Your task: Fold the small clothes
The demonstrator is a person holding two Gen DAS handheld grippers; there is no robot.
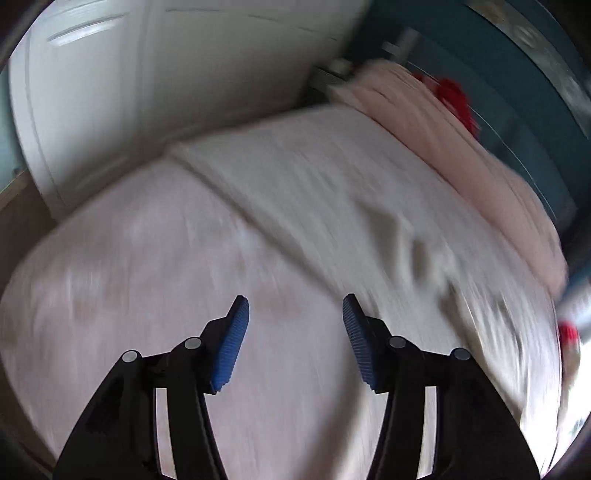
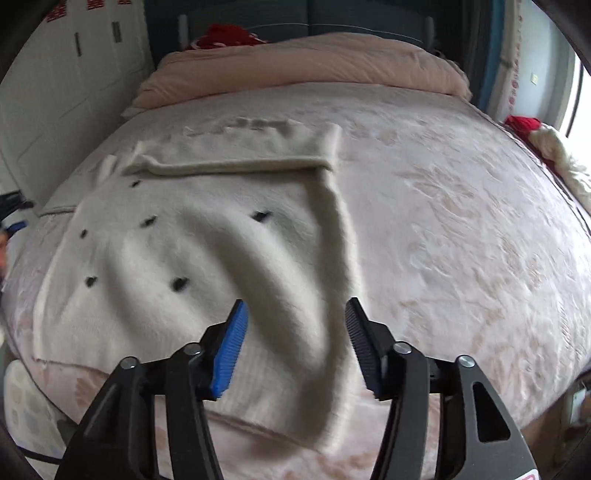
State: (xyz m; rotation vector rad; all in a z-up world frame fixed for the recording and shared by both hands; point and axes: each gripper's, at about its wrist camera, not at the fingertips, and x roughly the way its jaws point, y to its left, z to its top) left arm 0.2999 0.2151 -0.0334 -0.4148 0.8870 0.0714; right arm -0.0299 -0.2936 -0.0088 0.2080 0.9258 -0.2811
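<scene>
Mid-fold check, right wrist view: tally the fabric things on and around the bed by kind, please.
Cream garment laid out: 1
Folded pink quilt: 1
Red bundles: 2
Total: 4

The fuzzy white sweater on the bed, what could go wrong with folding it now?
The sweater has a puffy ridge in its middle, so a fold might trap wrinkles. Its near corner hangs toward the bed's edge and might slip off. Both the right gripper and left gripper are empty, jaws apart.
</scene>
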